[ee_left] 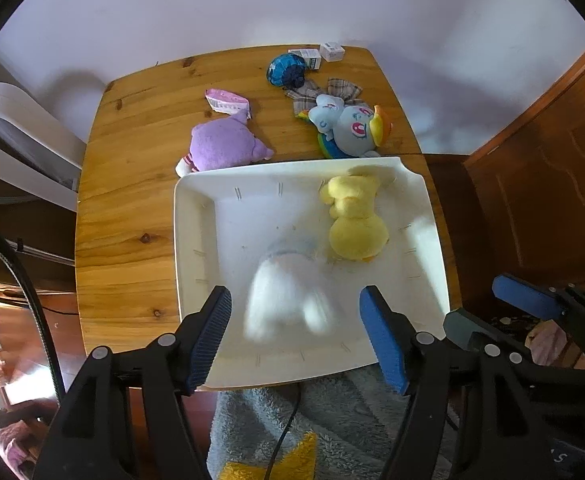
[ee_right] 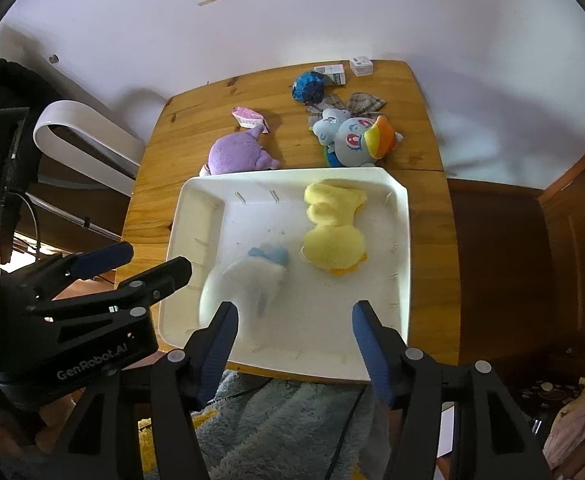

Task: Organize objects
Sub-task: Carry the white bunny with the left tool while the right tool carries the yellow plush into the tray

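Two plush toys (ee_left: 357,220) (ee_left: 288,300) in tray (ee_left: 196,240), others (ee_left: 224,144) behind it

Smooth plastic tray (ee_left: 196,240), fuzzy cloth duck (ee_left: 354,224), glossy wood table (ee_left: 132,200).

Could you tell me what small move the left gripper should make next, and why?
Probably reach forward to the purple plush. The left gripper is open and empty; a white plush, blurred, and a yellow duck already lie in the white tray, while the purple one lies on the table just beyond its far rim.
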The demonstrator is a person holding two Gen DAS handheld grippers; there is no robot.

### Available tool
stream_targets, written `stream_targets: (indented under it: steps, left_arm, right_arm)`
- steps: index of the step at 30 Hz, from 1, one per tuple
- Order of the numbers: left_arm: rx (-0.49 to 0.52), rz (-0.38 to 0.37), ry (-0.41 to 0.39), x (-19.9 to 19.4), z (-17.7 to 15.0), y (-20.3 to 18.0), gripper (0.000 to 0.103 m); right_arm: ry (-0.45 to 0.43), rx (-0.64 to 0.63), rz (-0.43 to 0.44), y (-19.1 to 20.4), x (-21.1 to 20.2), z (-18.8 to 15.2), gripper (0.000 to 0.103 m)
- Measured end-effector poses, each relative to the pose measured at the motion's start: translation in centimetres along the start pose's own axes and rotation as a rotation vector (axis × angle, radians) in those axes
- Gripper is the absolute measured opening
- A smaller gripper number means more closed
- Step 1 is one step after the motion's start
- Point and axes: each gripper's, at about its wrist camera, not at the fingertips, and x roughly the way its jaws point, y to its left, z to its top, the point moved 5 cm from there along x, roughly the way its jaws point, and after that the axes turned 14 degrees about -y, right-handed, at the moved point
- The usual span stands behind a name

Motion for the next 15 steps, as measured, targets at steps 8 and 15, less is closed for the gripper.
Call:
stream_targets:
  steps: [8, 15]
  left_arm:
    - [-0.032, 0.009, 0.002, -0.3, 0.0, 0.5, 0.072]
    - [-0.087, 0.011, 0.017, -0.6, -0.2, 1.1, 0.072]
  right_arm:
    - [-0.013, -0.012, 0.006, 0.0, -0.5, 0.0, 0.060]
    - [-0.020, -0.026, 0.014, 0.0, -0.7, 0.0, 0.060]
